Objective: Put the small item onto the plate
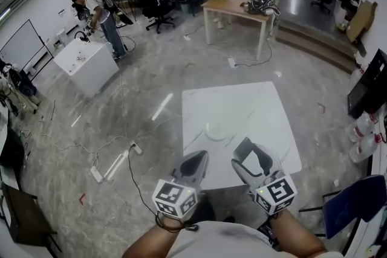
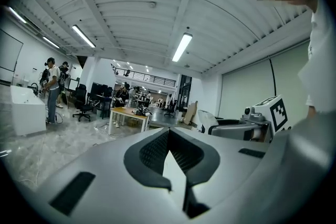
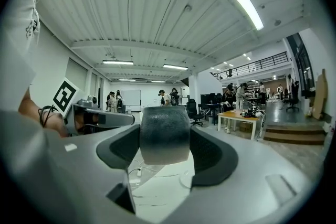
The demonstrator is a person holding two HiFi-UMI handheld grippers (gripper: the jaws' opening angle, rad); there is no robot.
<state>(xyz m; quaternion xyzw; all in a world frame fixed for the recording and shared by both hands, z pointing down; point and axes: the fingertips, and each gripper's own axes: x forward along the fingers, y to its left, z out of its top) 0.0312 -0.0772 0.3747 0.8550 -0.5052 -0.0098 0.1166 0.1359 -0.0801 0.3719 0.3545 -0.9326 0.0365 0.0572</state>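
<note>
While both my forearms reach in from the near edge of the white marble table (image 1: 242, 103), I've got the two tongs side by side, low over its near end and pointing away from me. Left gripper (image 1: 195, 160) sits just left of the right one, nose tipped slightly up, its dark ribbed pads (image 2: 152, 150) meeting at the tips with nothing between them. Right gripper (image 1: 254, 153) is angled a touch outward, and it's clamped on the small item (image 3: 164, 134), a dark grey stubby cylinder standing upright, squeezed on both sides by the pads. That item hangs above the tabletop, not touching it. The plate (image 1: 209, 133), a pale shallow ring on the marble, lies just beyond the gripper tips, a little to the left of the right gripper.
</note>
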